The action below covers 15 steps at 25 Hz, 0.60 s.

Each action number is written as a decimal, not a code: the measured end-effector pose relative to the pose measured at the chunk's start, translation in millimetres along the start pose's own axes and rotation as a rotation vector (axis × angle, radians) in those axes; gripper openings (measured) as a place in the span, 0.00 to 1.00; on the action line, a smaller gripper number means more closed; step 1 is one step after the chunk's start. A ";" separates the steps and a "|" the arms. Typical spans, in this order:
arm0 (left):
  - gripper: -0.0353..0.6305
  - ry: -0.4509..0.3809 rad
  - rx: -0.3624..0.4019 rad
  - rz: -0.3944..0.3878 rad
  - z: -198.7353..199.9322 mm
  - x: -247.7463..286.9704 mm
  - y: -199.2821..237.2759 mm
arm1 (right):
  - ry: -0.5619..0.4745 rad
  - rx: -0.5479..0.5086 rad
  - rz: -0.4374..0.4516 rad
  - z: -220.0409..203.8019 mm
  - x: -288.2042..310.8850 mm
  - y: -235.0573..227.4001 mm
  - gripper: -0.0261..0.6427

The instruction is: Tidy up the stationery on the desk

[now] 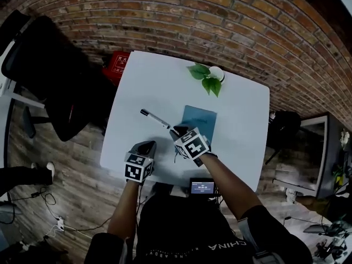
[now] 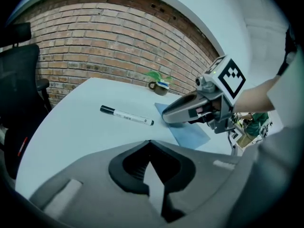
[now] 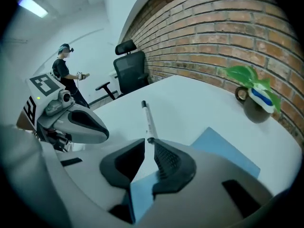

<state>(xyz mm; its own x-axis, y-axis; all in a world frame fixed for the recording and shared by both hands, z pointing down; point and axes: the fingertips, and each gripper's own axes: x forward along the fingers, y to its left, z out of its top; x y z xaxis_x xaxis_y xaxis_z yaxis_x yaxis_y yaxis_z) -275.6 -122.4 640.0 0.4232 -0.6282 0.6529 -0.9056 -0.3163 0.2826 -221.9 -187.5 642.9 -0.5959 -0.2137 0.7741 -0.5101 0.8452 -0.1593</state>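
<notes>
- The notebook (image 1: 199, 119), blue and closed, lies flat on the white table (image 1: 242, 125). Every place below is given against it.
- The pen (image 1: 155, 118) lies on the table just left of the notebook as the head view shows it. Its dark cap is at the end away from the notebook. The right gripper covers the spot where its other end nears the notebook's edge, so I cannot tell whether the two touch.
- The right gripper (image 3: 147, 140) hangs over the notebook's near left corner. Its jaws stand a narrow gap apart and pinch nothing. A strip of blue cover shows through the gap, and the pen's end sits just past the tips.
- The left gripper (image 2: 150, 142) is off the notebook, to its left and nearer the person. Its jaws are closed tip to tip with nothing between them.
- A potted plant (image 1: 209, 77) stands beyond the notebook's far edge, apart from it. In the head view the leaves hide most of the pot.
- A black chair (image 1: 55, 87) stands well left of the notebook, off the table. The frame edge cuts it off.
- A red thing (image 1: 116, 64) sits past the table corner, far left of the notebook. The table half hides it and I cannot identify it.
- A small screen (image 1: 202, 187) sits at the table's near edge, below the notebook. Its print is too small to read.
- A person (image 3: 64, 75) stands well away from the notebook, small in the right gripper view.
</notes>
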 end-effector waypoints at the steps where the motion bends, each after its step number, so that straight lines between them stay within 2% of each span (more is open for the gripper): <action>1: 0.07 -0.002 0.000 0.005 -1.0 -1.3 2.6 | 0.013 -0.027 0.008 4.9 6.8 3.3 0.15; 9: 0.07 -0.005 -0.016 0.037 -11.0 -10.2 18.4 | 0.110 -0.208 0.025 38.0 49.8 14.3 0.21; 15: 0.07 -0.014 -0.036 0.062 -16.9 -15.1 23.9 | 0.199 -0.270 0.022 33.8 68.8 12.2 0.21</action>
<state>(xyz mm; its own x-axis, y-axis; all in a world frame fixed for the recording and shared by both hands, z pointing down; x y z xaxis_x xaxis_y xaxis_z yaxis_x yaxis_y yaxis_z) -304.2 -108.4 648.7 0.3665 -0.6554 0.6604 -0.9304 -0.2508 0.2674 -290.1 -208.5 673.5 -0.4582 -0.1163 0.8812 -0.2993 0.9537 -0.0298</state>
